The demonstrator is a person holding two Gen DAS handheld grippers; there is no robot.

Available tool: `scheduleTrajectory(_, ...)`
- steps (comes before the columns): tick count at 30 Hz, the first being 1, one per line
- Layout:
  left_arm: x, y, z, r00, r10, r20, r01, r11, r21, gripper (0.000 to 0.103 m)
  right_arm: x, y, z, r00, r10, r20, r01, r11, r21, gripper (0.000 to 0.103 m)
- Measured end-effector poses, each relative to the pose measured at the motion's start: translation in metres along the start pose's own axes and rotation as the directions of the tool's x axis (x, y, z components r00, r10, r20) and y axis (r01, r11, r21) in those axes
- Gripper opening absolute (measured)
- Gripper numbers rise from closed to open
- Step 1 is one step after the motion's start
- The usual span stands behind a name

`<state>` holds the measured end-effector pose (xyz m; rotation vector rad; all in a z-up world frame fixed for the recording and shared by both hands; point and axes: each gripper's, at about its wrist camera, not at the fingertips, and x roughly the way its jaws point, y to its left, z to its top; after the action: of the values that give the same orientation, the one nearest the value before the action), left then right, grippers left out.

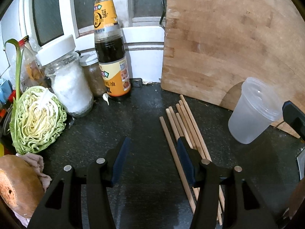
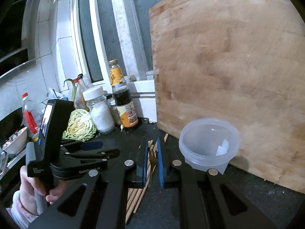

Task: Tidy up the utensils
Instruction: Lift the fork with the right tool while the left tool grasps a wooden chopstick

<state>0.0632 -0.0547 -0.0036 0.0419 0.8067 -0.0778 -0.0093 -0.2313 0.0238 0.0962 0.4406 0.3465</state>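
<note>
We log the wooden chopsticks [image 1: 183, 126] lying loose in a fan on the dark counter [image 1: 137, 118] at lower centre-right of the left wrist view, with the translucent plastic cup [image 1: 251, 114] upright to their right against the leaning cutting board [image 1: 228, 38]. In the right wrist view, our right gripper [image 2: 152, 159] is clamped on a fork [image 2: 152, 162], tines pointing away, above the chopsticks [image 2: 139, 194] and just left of the cup [image 2: 208, 148]. Our left gripper [image 1: 153, 143] is spread wide and holds nothing, its right finger [image 1: 185, 158] over the chopsticks; the halved cabbage [image 1: 38, 118], salt jar [image 1: 66, 78] and sauce bottle [image 1: 111, 47] fill the left.

fork [image 2: 152, 159] handle hidden behind fingers [image 2: 159, 164], chopsticks [image 1: 183, 126] partly covered
</note>
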Motion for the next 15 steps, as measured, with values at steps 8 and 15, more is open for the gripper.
scheduleTrajectory(8, 0.020, -0.001, 0.009, 0.998, -0.028, -0.062, 0.027, 1.000, -0.017, 0.051, -0.006, 0.008, 0.008, 1.000, -0.010, 0.018, 0.011, 0.999, -0.036, 0.011)
scheduleTrajectory(15, 0.058, -0.005, 0.024, 0.989, -0.037, -0.146, 0.030, 0.999, -0.044, 0.037, -0.018, 0.013, 0.030, 0.998, -0.024, 0.052, 0.027, 0.998, -0.058, 0.011)
